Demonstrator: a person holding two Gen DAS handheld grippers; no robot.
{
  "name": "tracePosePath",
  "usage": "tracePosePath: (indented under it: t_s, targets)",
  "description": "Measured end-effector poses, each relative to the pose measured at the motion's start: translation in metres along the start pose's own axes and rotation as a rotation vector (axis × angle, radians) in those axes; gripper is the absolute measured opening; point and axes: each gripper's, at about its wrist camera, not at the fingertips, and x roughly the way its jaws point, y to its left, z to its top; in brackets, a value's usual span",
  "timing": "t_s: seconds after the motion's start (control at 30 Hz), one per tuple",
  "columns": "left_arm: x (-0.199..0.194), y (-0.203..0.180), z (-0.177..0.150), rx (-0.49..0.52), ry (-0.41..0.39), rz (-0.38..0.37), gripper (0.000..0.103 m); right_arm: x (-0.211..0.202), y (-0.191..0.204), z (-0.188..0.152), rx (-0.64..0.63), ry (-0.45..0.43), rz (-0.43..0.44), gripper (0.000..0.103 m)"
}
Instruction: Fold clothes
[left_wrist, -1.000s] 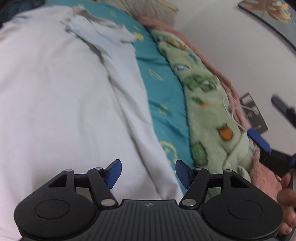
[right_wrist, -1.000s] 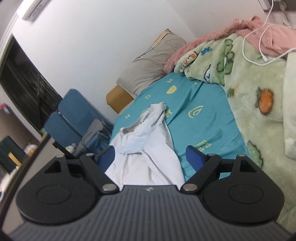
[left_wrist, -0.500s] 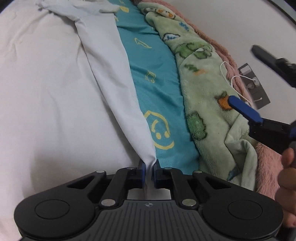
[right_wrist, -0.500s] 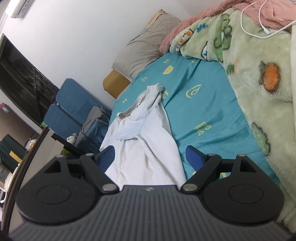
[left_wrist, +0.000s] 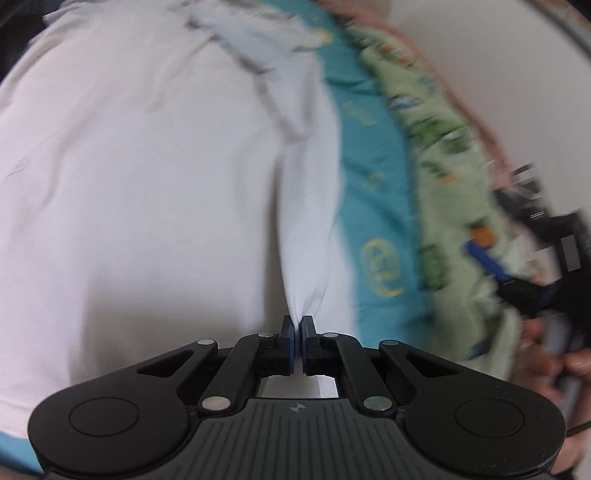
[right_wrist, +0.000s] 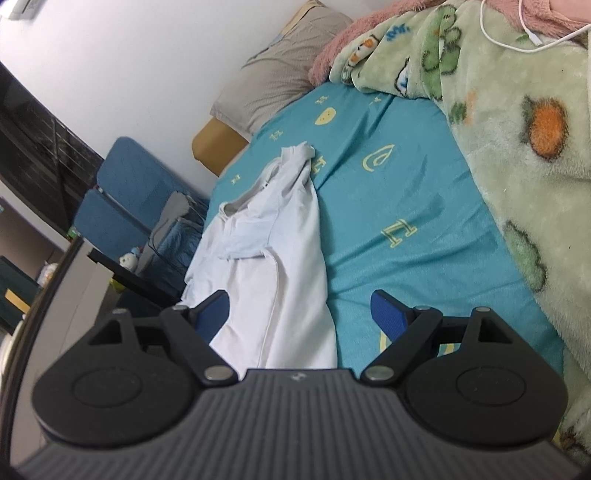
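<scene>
In your left wrist view, blurred by motion, your left gripper (left_wrist: 298, 341) is clamped on an edge of the white shirt (left_wrist: 147, 177), which spreads over the teal bedsheet (left_wrist: 373, 177) with the green blanket (left_wrist: 447, 177) beyond the sheet and your right gripper (left_wrist: 517, 273) over that blanket. In your right wrist view your right gripper (right_wrist: 300, 317) hangs with its jaws wide apart and nothing between them, above the sheet (right_wrist: 399, 184), where the shirt (right_wrist: 273, 251) lies crumpled, its collar toward the grey pillow (right_wrist: 280, 70).
</scene>
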Motion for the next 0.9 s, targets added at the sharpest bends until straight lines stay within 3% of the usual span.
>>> tracePosePath:
  t_s: [0.13,0.3,0.37,0.67,0.87,0.9]
  targets:
    - [0.004,0.014,-0.001,0.000,0.041,0.075,0.010,0.000,0.006,-0.007,-0.021,0.014,-0.020,0.085]
    - [-0.009,0.018,0.029,-0.005,-0.026,0.078,0.056,-0.001,0.012,-0.009,-0.056,-0.035,-0.073,0.085]
    - [-0.007,0.020,0.057,-0.027,-0.080,0.087,0.063,0.004,0.013,-0.007,-0.059,-0.055,-0.101,0.085]
    - [0.050,0.037,0.213,-0.167,-0.351,0.110,0.068,0.058,0.015,0.002,-0.099,-0.080,-0.158,0.085]
    - [0.111,0.029,0.269,-0.182,-0.451,0.176,0.065,0.088,0.010,0.007,-0.147,-0.084,-0.180,0.084]
    - [0.115,0.029,0.271,-0.176,-0.471,0.178,0.057,0.092,0.007,0.008,-0.141,-0.079,-0.178,0.084]
